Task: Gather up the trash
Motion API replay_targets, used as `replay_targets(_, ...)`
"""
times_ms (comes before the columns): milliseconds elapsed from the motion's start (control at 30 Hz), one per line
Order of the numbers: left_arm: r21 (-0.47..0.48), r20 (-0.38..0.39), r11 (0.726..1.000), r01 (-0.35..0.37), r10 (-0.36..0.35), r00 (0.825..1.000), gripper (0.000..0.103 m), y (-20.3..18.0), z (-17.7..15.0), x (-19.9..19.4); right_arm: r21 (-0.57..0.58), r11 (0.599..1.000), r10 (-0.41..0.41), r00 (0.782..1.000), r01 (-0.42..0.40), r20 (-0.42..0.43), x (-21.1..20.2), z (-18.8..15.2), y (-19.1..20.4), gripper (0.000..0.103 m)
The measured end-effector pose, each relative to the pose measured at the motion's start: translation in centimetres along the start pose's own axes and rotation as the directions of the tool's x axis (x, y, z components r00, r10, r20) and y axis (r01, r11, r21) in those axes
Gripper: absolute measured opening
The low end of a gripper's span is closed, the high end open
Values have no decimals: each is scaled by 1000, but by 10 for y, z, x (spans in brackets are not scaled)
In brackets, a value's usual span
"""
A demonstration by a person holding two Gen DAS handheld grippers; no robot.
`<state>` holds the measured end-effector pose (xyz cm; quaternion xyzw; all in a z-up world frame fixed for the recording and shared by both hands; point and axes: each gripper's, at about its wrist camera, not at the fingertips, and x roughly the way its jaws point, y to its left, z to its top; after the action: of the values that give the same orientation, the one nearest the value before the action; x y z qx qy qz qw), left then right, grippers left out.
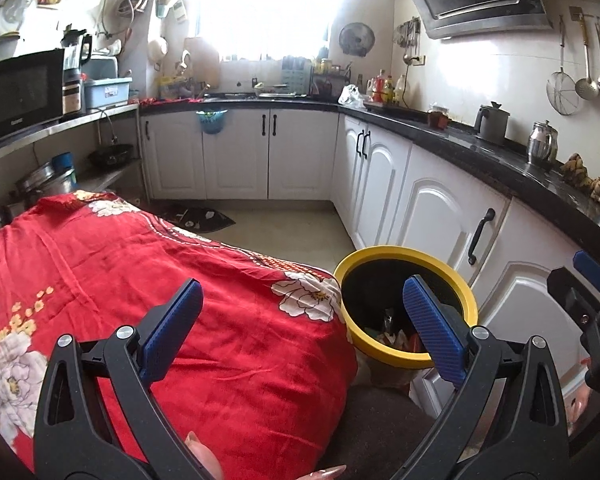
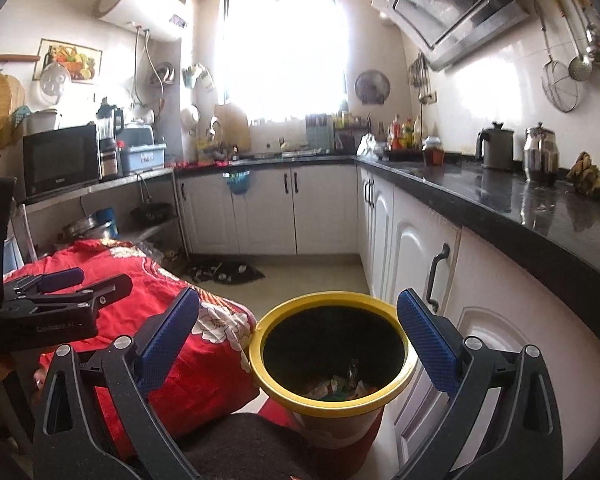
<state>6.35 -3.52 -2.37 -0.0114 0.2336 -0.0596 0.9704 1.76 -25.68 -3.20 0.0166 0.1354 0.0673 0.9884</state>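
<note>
The kitchen ran away from you, white cabinets [image 2: 416,256] under a dark counter [image 2: 500,204] on your right, a red floral cloth [image 1: 204,320] spread over the table on your left. Between them, on the floor, stood the yellow-rimmed bin [image 2: 332,402], upright, its round mouth facing up, scraps of trash [image 2: 336,386] already lying at the bottom.

The bin was just beside the cloth's edge and near the cabinet doors. It sat almost dead ahead of and below your right gripper [image 2: 298,344], centred between its blue pads; from your left gripper [image 1: 302,328] it lay off to the right, partly behind the right-hand pad. Your right hand was plainly the nearer one.

Both grippers were level, pointed forward and slightly down, your right one above the bin mouth, your left one over the cloth. Both were spread wide with nothing between the pads.

No loose trash showed on the cloth or the floor in either view, so the next piece would likely need a turn away from the bin.
</note>
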Motion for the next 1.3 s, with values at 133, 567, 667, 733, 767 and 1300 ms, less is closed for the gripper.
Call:
replay_targets(133,-6,38,1000,5,-5,999,92,1,-3,-10,-6,999,-34,996,35,77,-14,-7,1,97)
replay_targets(567,-18,101,1000,11,-9,995,92,3,-5,-26,7,997,-72,990,72,118,-21,-13,1,97)
replay_targets(667,-22,104,1000,9,-6,995,92,3,-6,-27,9,997,-72,990,71,118,-21,-13,2,97)
replay_targets(733,-25,105,1000,6,-3,994,92,4,-6,-27,9,997,-72,990,72,119,-21,-13,2,97)
replay_targets(767,-26,104,1000,6,-3,995,92,4,-5,-26,9,997,-72,990,72,119,-21,-13,1,97)
replay_targets(1300,-20,103,1000,7,-5,995,92,3,-6,-26,17,997,-74,991,73,109,-19,-16,-1,97)
